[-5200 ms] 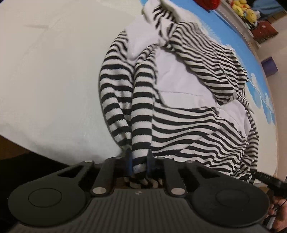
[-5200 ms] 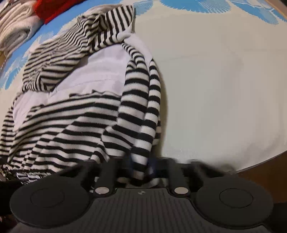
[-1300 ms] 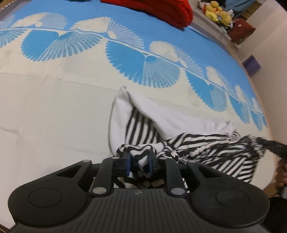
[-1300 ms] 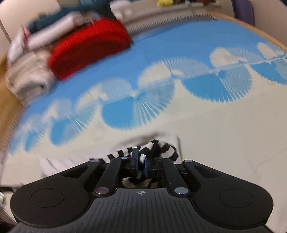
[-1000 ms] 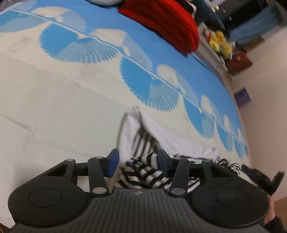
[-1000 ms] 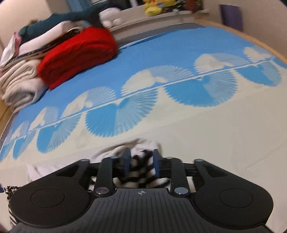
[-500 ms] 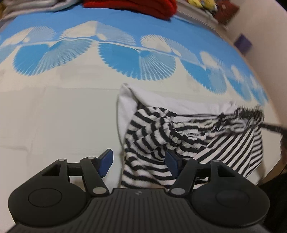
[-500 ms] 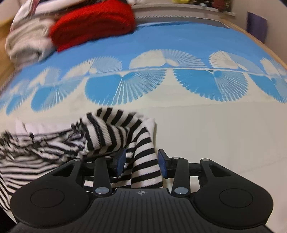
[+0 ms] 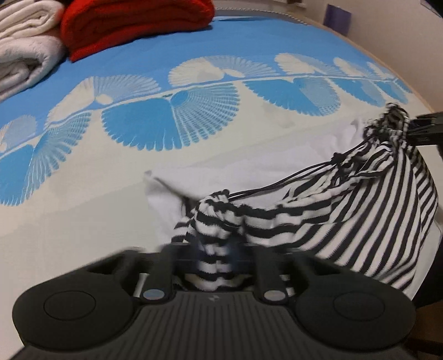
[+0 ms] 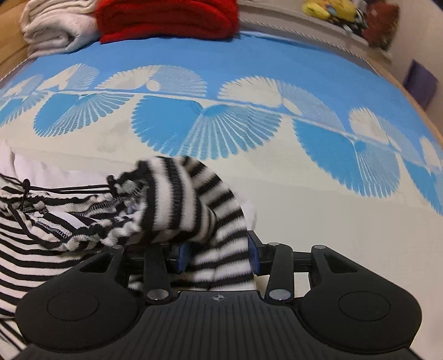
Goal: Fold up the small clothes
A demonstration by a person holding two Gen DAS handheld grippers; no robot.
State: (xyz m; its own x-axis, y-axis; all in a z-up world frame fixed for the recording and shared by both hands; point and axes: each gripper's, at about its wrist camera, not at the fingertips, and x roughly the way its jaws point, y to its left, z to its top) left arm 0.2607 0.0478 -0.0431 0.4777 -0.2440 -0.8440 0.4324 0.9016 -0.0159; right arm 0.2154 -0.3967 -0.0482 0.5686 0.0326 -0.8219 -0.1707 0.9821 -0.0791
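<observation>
A black-and-white striped garment [image 9: 346, 205] with a white lining lies bunched on the bed near its front edge. It also shows in the right wrist view [image 10: 177, 199]. My left gripper [image 9: 216, 254] has closed in on a striped fold; the fingers are blurred. My right gripper [image 10: 218, 254] has its blue pads [image 10: 253, 259] apart, with a striped fold lying loose between them. In the left wrist view the right gripper's fingers [image 9: 426, 127] show at the garment's far right corner.
The bed cover [image 9: 166, 124] is blue with cream fan patterns and cream toward the front. A folded red knit [image 10: 166, 16] and pale folded towels [image 10: 58, 25] lie at the back. Soft toys [image 10: 326, 11] sit on a ledge behind.
Both grippers let go of the garment about a second ago and drew back. The left jaws have since narrowed around a striped fold. The right jaws stay apart over another fold.
</observation>
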